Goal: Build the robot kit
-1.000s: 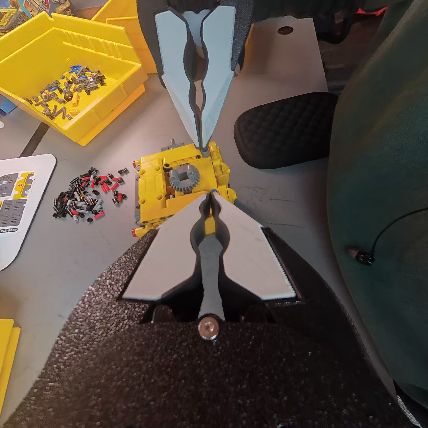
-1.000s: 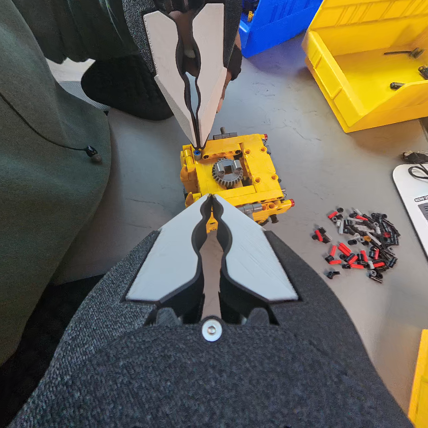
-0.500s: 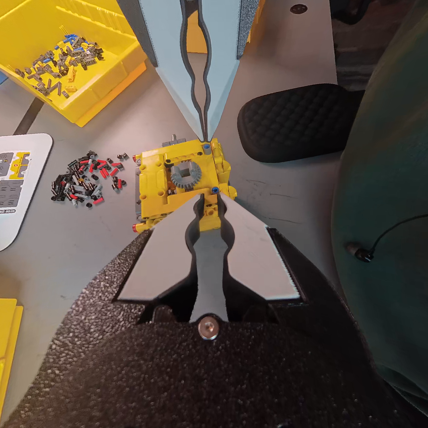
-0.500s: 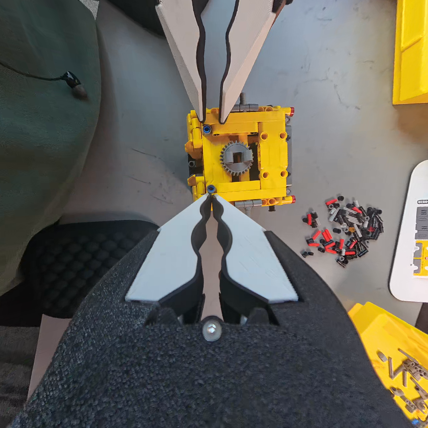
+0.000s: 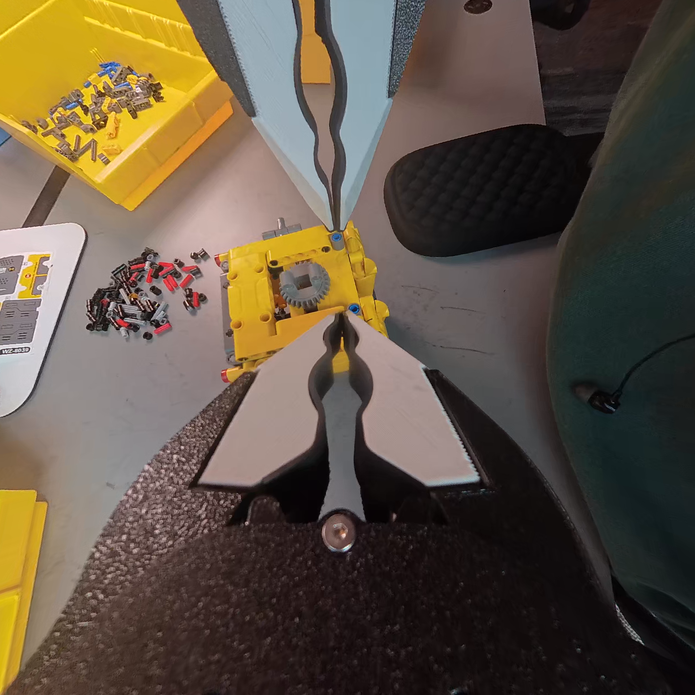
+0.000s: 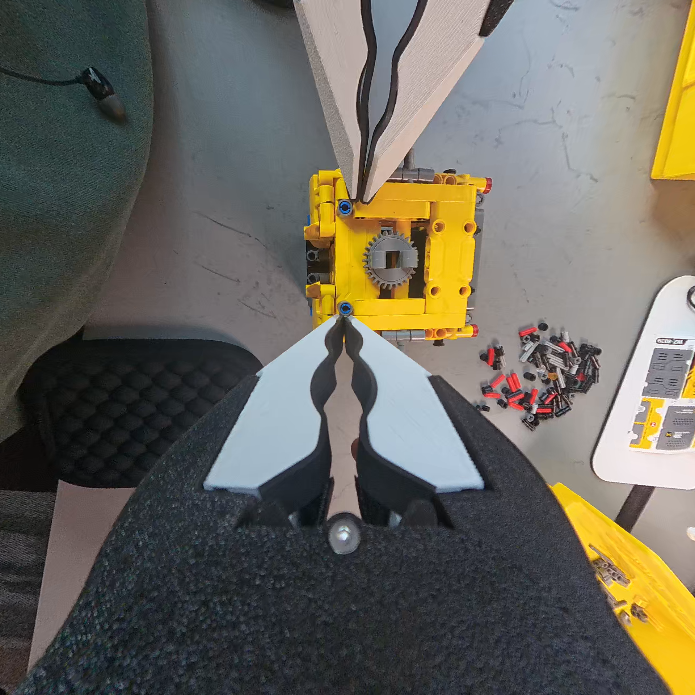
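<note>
A yellow brick-built block (image 5: 255, 301) with a grey gear (image 5: 304, 282) on top stands on the grey table. My left gripper (image 5: 340, 314) is shut, its tips pressed on the block's near edge beside a blue pin (image 5: 352, 309). The right gripper (image 5: 337, 228) comes in from above, shut, with its tips at the block's far edge by another blue pin (image 5: 336, 237). In the right wrist view, the right gripper (image 6: 344, 319) touches the block (image 6: 447, 259) just below a blue pin (image 6: 344, 308). The left gripper (image 6: 361, 199) meets the opposite edge. The gear (image 6: 391, 259) lies between them.
A pile of small red, black and grey pins (image 5: 143, 297) lies left of the block. A yellow bin (image 5: 158, 150) with grey and blue parts stands behind it. A white sticker sheet (image 5: 56, 263) lies at the left. A black padded armrest (image 5: 477, 188) and a person's green clothing (image 5: 632, 338) are at the right. About 6 cm separates my left fingertips from my right.
My left gripper opened slightly over the block's edge half a second ago and has shut again. The right gripper has swung to a steeper, more overhead angle. The block has stayed put.
</note>
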A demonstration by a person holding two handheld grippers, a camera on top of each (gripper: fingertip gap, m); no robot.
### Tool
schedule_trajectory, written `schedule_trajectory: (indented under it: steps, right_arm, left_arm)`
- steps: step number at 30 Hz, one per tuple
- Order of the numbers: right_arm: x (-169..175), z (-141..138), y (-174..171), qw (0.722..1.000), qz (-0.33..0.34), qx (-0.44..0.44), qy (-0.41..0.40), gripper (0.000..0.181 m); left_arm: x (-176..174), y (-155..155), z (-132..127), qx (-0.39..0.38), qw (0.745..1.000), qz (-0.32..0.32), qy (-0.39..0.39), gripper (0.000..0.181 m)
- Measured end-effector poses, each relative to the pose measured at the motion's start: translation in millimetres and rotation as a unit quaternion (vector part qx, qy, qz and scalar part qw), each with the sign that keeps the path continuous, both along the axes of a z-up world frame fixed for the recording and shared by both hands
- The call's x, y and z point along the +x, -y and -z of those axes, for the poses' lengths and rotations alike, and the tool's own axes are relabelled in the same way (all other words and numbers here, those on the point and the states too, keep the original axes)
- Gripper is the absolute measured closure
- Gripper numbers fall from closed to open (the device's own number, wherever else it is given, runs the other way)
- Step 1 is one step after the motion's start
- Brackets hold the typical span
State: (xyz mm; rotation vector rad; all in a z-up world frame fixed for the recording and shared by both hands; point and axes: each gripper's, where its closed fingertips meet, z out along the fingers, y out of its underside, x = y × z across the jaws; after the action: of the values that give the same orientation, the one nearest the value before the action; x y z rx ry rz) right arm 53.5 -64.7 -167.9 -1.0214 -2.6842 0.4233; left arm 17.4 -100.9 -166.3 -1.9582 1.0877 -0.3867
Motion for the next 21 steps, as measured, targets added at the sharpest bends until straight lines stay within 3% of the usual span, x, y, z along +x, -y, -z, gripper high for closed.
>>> schedule_trajectory:
  steps: [7,11,21]
  right_arm:
    - [-1,-3,-1,0.999,0.010,0.005,-0.035,0.181]
    - [-3,-10,-1,0.998,0.021,-0.020,-0.050,0.171]
    - [-5,0,-4,0.999,0.027,-0.012,-0.016,0.166]
  left_arm:
    - [-1,-1,-1,0.010,1.000,-0.008,0.006,0.181]
    - [-3,1,-6,0.014,1.000,-0.013,0.023,0.168]
    - [-5,1,-2,-0.003,0.999,-0.028,0.018,0.160]
